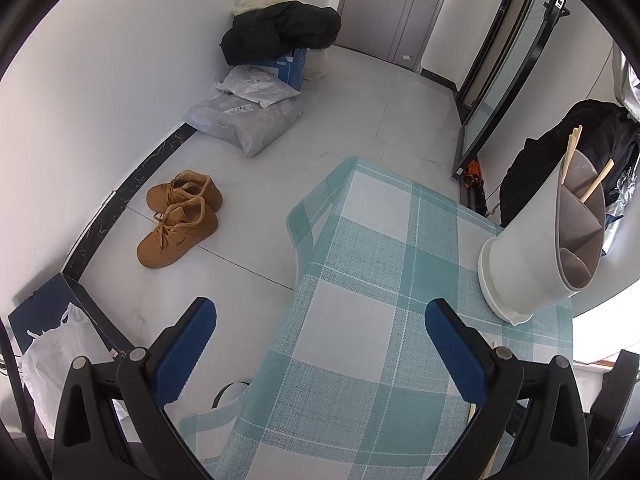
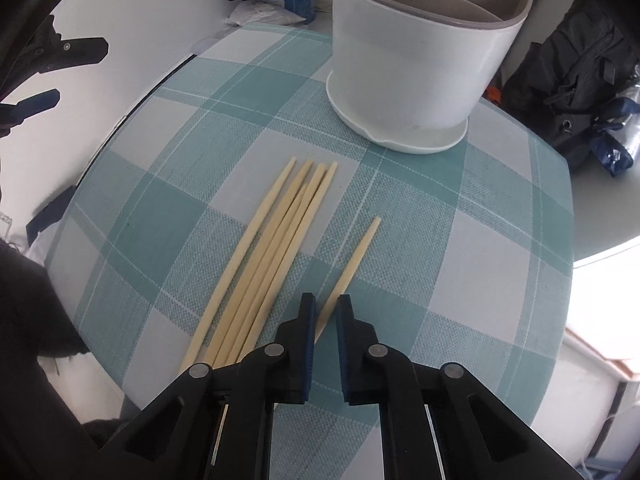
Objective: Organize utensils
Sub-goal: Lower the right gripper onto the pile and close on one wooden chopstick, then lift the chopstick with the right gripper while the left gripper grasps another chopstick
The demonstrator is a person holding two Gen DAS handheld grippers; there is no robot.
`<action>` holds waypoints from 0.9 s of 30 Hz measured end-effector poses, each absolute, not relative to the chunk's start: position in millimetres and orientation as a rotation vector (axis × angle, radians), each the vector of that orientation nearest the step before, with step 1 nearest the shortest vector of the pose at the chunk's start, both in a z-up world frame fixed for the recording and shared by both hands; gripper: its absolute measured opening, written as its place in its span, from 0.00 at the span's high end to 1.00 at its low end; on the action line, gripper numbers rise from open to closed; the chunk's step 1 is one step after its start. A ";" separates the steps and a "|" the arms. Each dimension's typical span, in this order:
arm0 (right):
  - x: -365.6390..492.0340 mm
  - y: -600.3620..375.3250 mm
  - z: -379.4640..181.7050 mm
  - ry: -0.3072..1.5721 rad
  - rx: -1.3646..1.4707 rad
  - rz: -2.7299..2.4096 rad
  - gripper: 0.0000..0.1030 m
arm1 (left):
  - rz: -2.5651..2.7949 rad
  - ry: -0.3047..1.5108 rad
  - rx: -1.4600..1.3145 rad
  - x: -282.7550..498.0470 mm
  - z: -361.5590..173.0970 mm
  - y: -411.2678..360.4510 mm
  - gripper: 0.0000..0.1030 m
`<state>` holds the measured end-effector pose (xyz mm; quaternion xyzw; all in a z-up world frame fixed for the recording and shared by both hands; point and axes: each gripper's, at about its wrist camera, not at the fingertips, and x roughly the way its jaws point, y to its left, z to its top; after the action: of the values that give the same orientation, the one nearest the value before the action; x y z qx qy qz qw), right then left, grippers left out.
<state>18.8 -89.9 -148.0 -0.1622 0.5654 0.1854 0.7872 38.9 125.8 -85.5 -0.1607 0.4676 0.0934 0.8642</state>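
**Right gripper pinches a lone chopstick off the check cloth**

Here we go: the right gripper [image 2: 323, 312] points steeply down at the worktop [image 2: 460, 240], which is covered in a teal-and-white checked cloth, and its blue-padded jaws are drawn in tight around one pale wooden chopstick [image 2: 352, 264]. That single stick lies apart from the rest, tip aimed toward the holder, and the jaws have it near its thick end, so I'd call that a grasp, though the pads hide the exact contact.

Just to its left lies the bundle of pale wooden chopsticks [image 2: 276, 248], fanned side by side on the cloth. Taking the loner first makes sense to me: nothing crowds it.

Beyond them stands the white round plastic utensil holder with grey dividers [image 2: 412, 76], upright on its drip saucer. The left camera shows a few chopsticks already standing in a far compartment, so the sorting looks partly done.

The left gripper [image 1: 320, 352] hangs over the worktop's edge, angled downward, jaws spread wide and holding nothing. It seems to be simply waiting clear of the action.
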 end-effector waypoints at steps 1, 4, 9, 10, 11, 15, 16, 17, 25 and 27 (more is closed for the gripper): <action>21.7 -88.2 -147.8 1.214 -0.351 0.397 0.90 | 0.199 0.982 -0.335 38.7 -86.0 126.0 0.01; 35.9 -82.4 -148.5 1.187 -0.359 0.390 0.89 | 0.194 0.984 -0.330 37.8 -86.7 125.5 0.01; 49.9 -80.9 -148.7 1.160 -0.311 0.381 0.88 | 0.194 1.001 -0.276 36.6 -92.6 119.4 0.01; 52.8 -82.2 -148.8 1.153 -0.295 0.383 0.88 | 0.199 1.005 -0.270 36.3 -94.5 118.2 0.01; 55.5 -83.6 -149.0 1.140 -0.280 0.386 0.88 | 0.198 1.012 -0.262 36.5 -96.9 116.2 0.01; 59.2 -94.8 -148.2 1.110 -0.226 0.404 0.95 | 0.135 1.028 -0.250 36.5 -101.7 103.8 0.01; 59.5 -99.9 -147.8 1.108 -0.195 0.417 0.96 | 0.113 1.037 -0.241 36.6 -103.1 97.4 0.01; 63.6 -98.7 -147.0 1.106 -0.177 0.421 0.96 | 0.085 1.044 -0.231 36.5 -104.7 90.1 0.01; 70.5 -167.4 -118.6 1.014 0.148 0.426 0.97 | -0.083 1.133 -0.133 37.2 -118.9 29.1 0.02; 69.2 -183.1 -113.9 0.995 0.237 0.425 0.97 | -0.097 1.144 -0.103 36.9 -121.9 17.6 0.02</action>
<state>69.2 -183.1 -113.9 0.1124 0.4727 0.2019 0.8504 36.9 17.6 -121.9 -0.0485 0.5409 -0.0460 0.8384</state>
